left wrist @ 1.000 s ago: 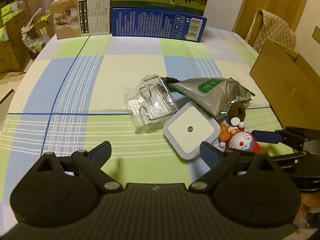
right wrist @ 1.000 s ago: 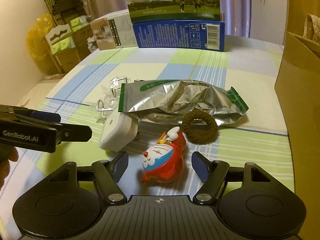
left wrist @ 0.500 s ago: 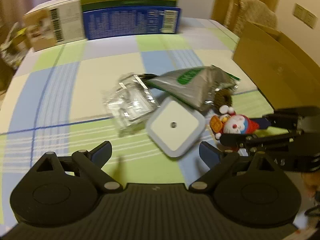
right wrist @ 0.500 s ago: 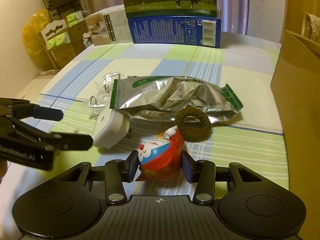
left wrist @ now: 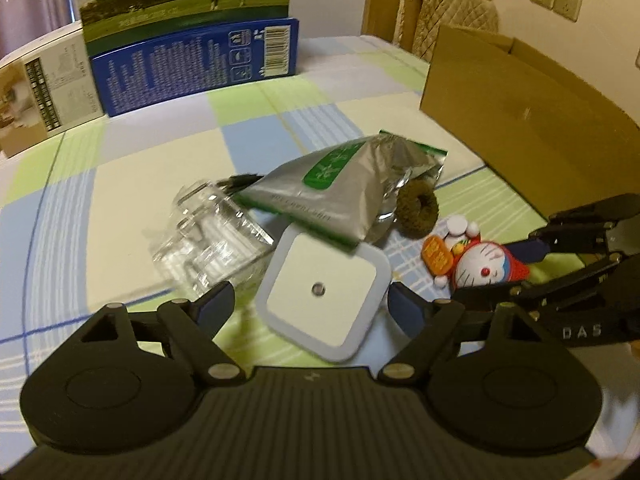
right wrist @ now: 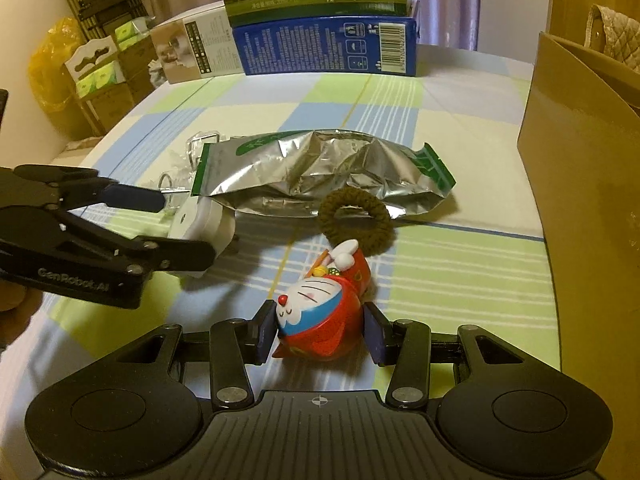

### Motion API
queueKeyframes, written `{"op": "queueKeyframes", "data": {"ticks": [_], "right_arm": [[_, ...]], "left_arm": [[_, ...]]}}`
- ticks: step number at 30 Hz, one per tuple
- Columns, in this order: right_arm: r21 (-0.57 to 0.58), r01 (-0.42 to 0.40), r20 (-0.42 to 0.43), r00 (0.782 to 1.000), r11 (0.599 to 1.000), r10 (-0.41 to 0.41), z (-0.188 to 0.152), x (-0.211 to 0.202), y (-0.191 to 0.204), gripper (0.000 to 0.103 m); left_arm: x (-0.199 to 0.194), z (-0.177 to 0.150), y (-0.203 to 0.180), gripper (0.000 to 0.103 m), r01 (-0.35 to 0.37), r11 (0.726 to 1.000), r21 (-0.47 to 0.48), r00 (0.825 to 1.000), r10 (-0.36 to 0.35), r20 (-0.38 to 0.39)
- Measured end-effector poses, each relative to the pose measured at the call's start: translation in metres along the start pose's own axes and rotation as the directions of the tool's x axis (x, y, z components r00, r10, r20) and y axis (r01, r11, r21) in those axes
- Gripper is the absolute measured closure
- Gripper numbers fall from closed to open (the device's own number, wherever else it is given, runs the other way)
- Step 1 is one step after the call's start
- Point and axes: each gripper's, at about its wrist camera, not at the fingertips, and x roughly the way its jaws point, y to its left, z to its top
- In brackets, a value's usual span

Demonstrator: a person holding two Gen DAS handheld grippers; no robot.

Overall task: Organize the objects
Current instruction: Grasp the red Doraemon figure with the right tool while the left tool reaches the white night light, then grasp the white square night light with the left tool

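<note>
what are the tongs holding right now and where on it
The right tongs grip the cat figurine across its red body. The left tongs hold nothing, open around the white night light.

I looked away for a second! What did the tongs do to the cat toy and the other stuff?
The right tongs closed on the blue cat toy, which was lying free between them a second ago. The left tongs, open throughout, moved in around the white square night light. The foil bag, brown hair tie and cardboard box stayed put.

right gripper (right wrist: 320, 334) clamped around cat figurine (right wrist: 320, 316)
</note>
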Motion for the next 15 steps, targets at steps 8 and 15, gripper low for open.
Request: {"op": "queueKeyframes", "data": {"ticks": [8,15], "right_arm": [[0.016,0.012,0.0,1.0,1.0,-0.012,0.0029,-0.0012,-0.006,0.06],[0.009,0.014,-0.004,1.0,1.0,-0.014,0.0012,-0.0016,-0.0067,0.06]], "left_arm": [[0.0125,0.0031,-0.0047,0.03,0.025,0.999,0.026,1.0,-0.025,-0.011],[0.0029,-0.0041,-0.0105,0.033,0.046,0.998,-0.05,0.996,-0.049,-0.071]]}}
